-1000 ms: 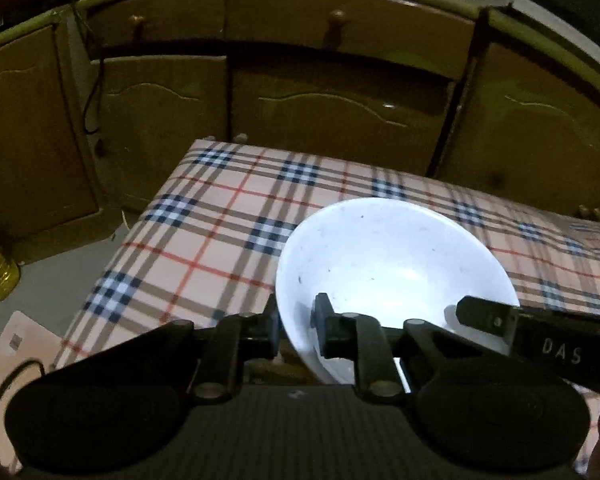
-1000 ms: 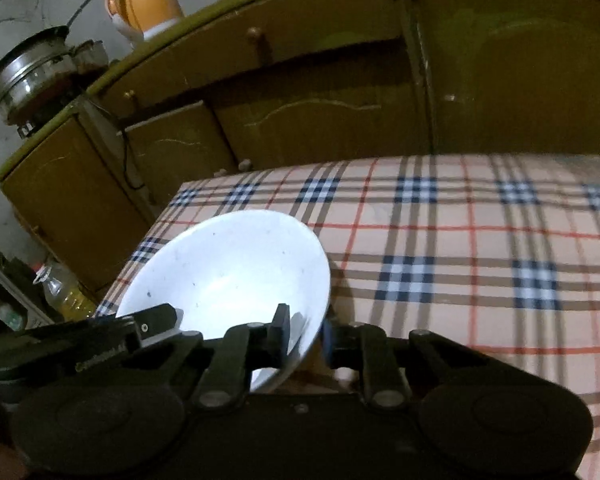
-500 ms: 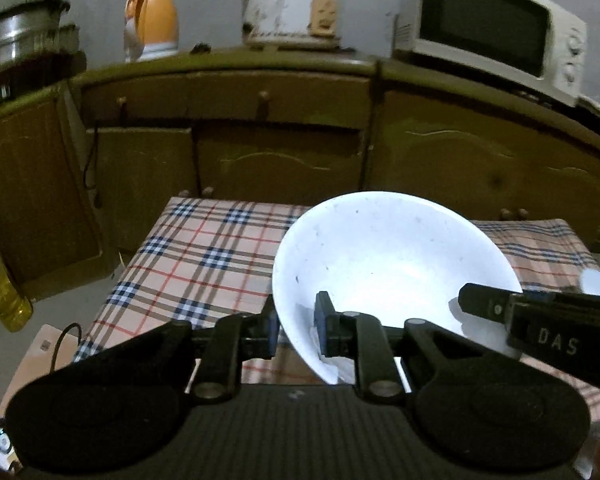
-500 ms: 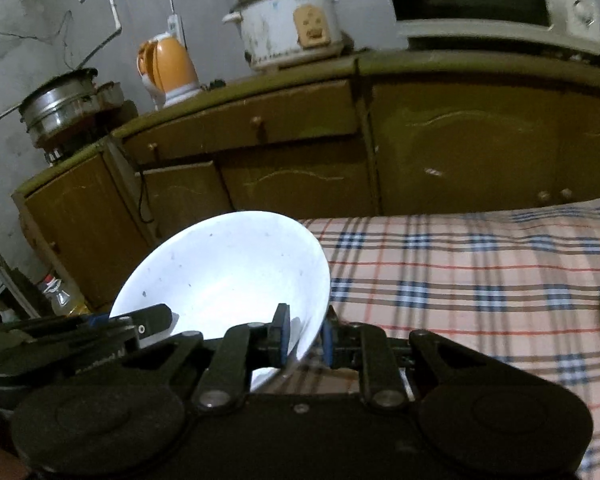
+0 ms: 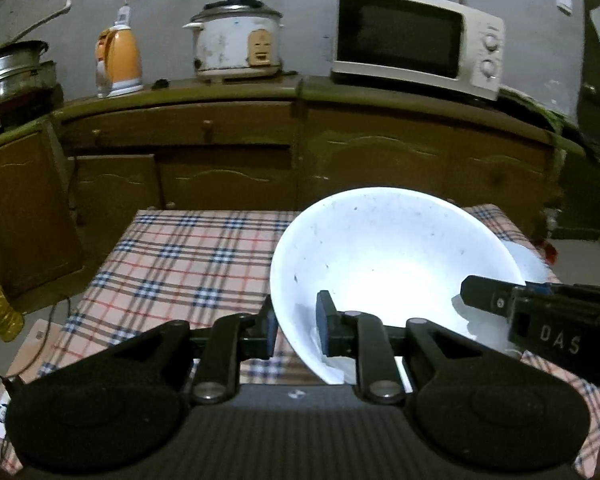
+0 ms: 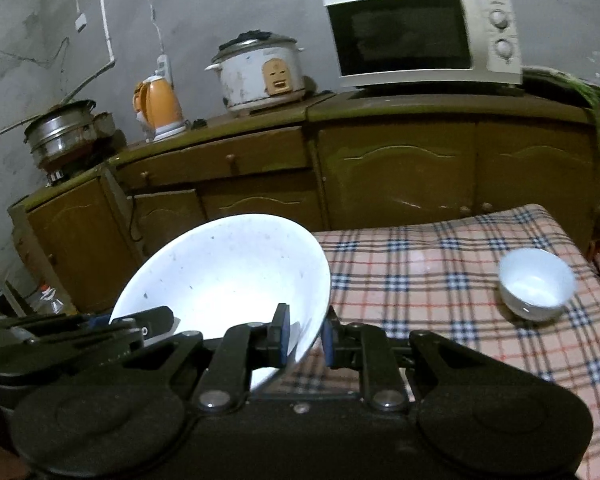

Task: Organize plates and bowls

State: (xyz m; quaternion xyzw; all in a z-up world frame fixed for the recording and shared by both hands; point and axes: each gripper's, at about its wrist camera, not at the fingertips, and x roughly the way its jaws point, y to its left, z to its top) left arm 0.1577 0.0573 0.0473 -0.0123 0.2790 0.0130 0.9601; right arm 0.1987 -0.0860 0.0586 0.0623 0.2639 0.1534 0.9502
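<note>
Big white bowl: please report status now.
Both tongs, left and right, shut on big white bowl rim. Bowl above checked table. Small bowl on table, right side.

Table draped in a pink, navy and red checked cloth, standing before brown cabinets. Small white bowl sitting upright directly on the cloth near the right-hand edge in the right wrist view. In the left wrist view, cloth lying flat, hanging over the near left edge.
</note>
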